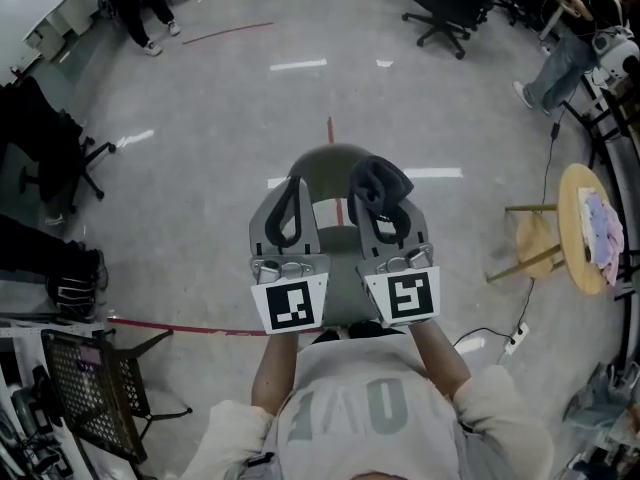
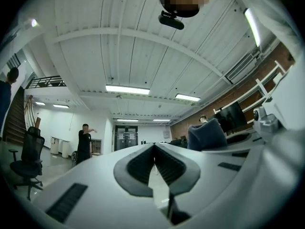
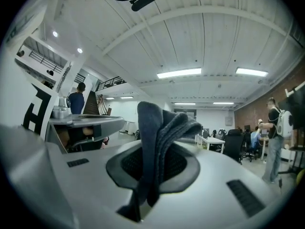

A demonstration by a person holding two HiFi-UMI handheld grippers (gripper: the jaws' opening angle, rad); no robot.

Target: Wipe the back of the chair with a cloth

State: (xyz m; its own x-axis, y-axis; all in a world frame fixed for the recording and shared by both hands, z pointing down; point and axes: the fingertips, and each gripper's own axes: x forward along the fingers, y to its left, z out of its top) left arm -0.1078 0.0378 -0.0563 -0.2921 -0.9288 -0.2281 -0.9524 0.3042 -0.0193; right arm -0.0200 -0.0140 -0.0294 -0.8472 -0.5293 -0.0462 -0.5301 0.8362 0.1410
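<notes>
In the head view I hold both grippers side by side in front of my chest, and both gripper views look up at the ceiling. A dark grey cloth (image 1: 378, 182) (image 3: 159, 128) is bunched between the jaws of my right gripper (image 1: 376, 196) (image 3: 155, 149), which is shut on it. My left gripper (image 1: 289, 196) (image 2: 154, 148) is shut, its pads meeting at the tip with nothing between them. A grey-green chair (image 1: 334, 161) stands on the floor directly behind and below the grippers, and they hide most of it.
A round wooden table (image 1: 577, 230) with a light cloth on it and a wooden stool (image 1: 534, 243) stand at the right. Black office chairs (image 1: 448, 6) are at the back and left. A black wire cart (image 1: 88, 380) is at lower left. A cable and power strip (image 1: 515, 338) lie on the floor.
</notes>
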